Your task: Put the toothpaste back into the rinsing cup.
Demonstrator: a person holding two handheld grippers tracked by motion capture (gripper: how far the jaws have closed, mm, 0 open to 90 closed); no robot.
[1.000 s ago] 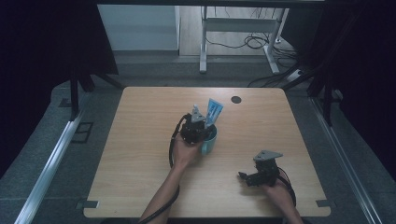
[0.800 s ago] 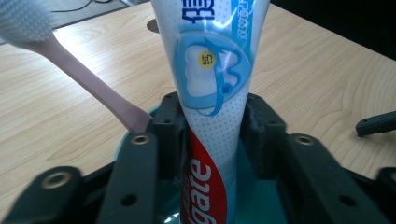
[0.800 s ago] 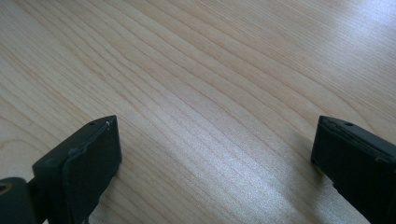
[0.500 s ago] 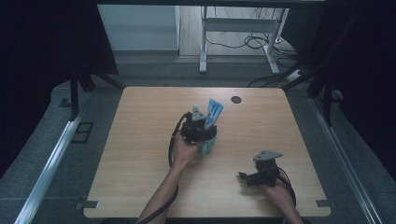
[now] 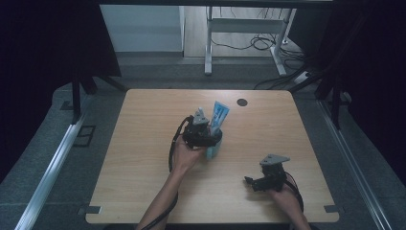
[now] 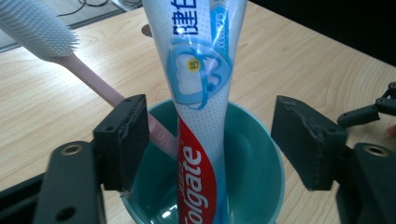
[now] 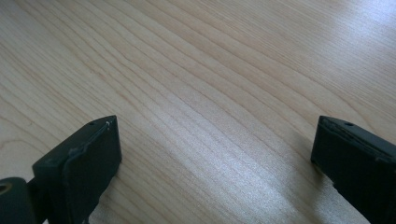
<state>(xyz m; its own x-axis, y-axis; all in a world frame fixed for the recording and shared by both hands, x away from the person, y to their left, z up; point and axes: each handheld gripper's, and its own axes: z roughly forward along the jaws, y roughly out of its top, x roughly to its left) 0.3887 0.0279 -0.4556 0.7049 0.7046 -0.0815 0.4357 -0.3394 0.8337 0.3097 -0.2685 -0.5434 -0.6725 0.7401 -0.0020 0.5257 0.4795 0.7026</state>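
Teal round plastic cup [image 6: 252, 154] sits mid-desk on the light wooden desk [image 5: 143, 143], holding an upright white-blue-red toothpaste tube [image 6: 198, 93] and a leaning pink toothbrush with pale bristles [image 6: 56, 46]. Your left gripper [image 6: 210, 135] hangs over the cup, jaws spread either side of the tube, one jaw touching the brush handle. Your right gripper [image 7: 215, 154] is well apart near the desk's front right, jaws spread over bare wood.

Black left gripper [image 5: 200, 130], right gripper [image 5: 265, 178]: blocky jaws, grey triangular plates, black cables.
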